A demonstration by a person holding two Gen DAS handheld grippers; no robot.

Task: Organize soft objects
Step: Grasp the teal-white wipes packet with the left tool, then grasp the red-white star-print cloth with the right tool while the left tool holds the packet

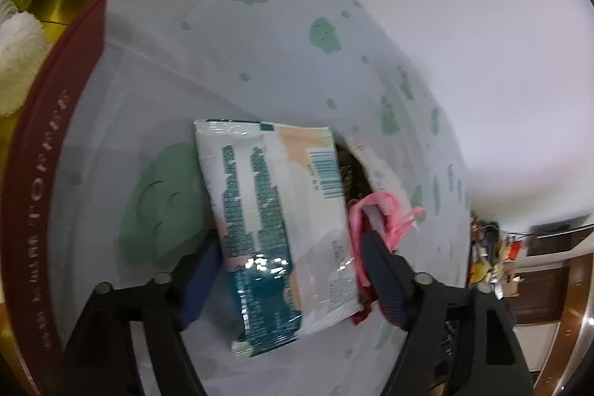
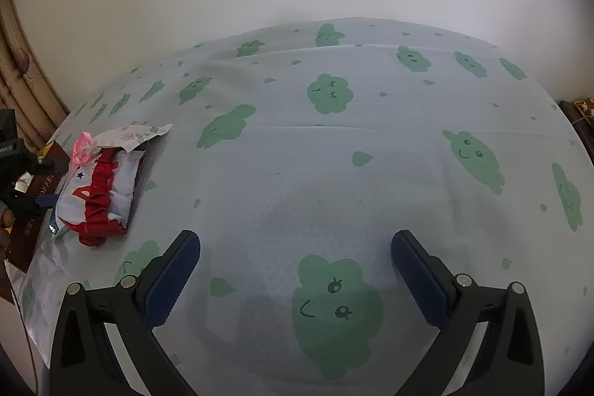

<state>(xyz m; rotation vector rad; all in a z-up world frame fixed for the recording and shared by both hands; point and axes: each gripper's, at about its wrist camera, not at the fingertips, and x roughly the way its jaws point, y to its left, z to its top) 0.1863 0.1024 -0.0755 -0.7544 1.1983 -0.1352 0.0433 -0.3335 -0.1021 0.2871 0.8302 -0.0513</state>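
Wet-wipe pack sits between your left tool's pads, apparently gripped, on the clouded desk beside pink-red cloth. Next, carry it to the red box. Right tool hangs wide, empty.

One wipes pack, printed in teal, with one barcode. One red-trimmed cloth bundle under it, and one pink ribbon. One floral wrapper. One red box holding one white fluffy item. One cloud-print cloth. Two tongs: left, right.
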